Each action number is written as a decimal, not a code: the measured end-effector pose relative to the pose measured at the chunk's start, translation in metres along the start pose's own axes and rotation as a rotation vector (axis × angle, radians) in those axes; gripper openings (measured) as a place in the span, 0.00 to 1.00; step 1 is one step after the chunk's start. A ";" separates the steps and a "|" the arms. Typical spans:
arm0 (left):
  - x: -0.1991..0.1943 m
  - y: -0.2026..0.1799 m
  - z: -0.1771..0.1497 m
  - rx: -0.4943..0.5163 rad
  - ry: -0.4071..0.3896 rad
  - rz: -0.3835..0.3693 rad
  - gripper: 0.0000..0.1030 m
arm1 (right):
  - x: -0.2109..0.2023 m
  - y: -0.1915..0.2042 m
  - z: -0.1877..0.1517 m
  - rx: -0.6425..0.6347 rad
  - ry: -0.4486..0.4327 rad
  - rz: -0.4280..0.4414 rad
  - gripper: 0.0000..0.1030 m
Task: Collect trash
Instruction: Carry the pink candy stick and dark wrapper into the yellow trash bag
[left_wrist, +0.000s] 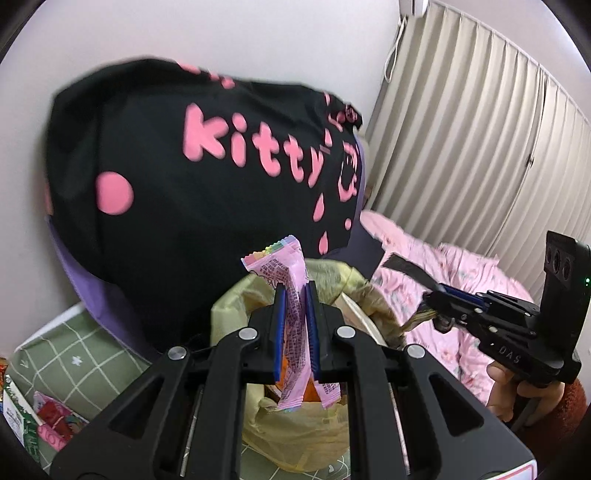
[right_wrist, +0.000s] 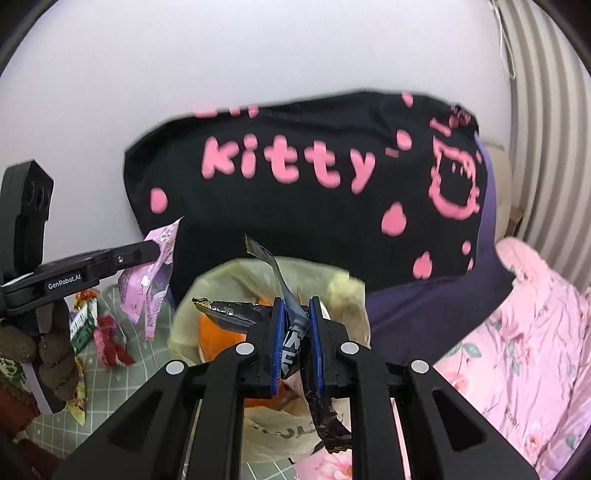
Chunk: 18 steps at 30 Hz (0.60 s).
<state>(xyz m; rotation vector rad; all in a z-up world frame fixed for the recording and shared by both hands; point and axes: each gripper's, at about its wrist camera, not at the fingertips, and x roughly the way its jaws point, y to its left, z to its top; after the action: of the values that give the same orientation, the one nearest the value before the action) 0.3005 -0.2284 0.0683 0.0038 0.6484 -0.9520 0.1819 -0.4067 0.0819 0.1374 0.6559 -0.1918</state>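
Looking down my left gripper (left_wrist: 295, 314), I see its blue pads pinched on a pink wrapper (left_wrist: 293, 295), a thin crinkled foil strip with a rainbow zigzag edge on top and fine print too small to read. My right gripper (right_wrist: 295, 325) is likewise nearly closed, clamped on a dark wrapper (right_wrist: 291, 325) of shiny, creased foil; white block letters show between the pads but I cannot make out the word.

Just beyond both sets of fingertips sits the bag (left_wrist: 229, 306), a soft, pale yellow plastic sack with its mouth gaping and its rim rumpled. Something orange (right_wrist: 218, 332) lies inside. Both wrappers hang above that opening.

From the left view the right gripper's body reads "DAS"; from the right view the left gripper's body reads "GenRobot.AI". A gloved hand (right_wrist: 55, 354) holds the left one.

To the left of the bag, more wrappers (right_wrist: 103, 332), red, green and white, lie scattered on a green sheet (left_wrist: 92, 354) with a white grid. To the right spreads a pink floral quilt (right_wrist: 517, 350), wrinkled and soft.

Behind the bag a black pillow (left_wrist: 184, 166) stands against the white wall (left_wrist: 184, 29), printed "kitty" in pink with dots, hearts and a cat face. A purple cushion (right_wrist: 424, 314) sits under it. Ribbed beige curtains (left_wrist: 480, 147) close the far right.
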 end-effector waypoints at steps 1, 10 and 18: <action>0.009 -0.003 -0.001 0.008 0.014 0.002 0.10 | 0.006 -0.002 -0.002 0.005 0.015 0.007 0.13; 0.077 -0.009 -0.018 0.078 0.182 0.064 0.10 | 0.081 -0.009 -0.019 -0.036 0.179 0.068 0.13; 0.098 -0.004 -0.039 0.093 0.273 0.058 0.10 | 0.107 -0.012 -0.029 -0.080 0.256 0.067 0.13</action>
<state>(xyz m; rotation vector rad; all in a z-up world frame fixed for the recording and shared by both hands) 0.3169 -0.2939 -0.0127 0.2375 0.8502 -0.9330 0.2452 -0.4277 -0.0078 0.1079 0.9108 -0.0836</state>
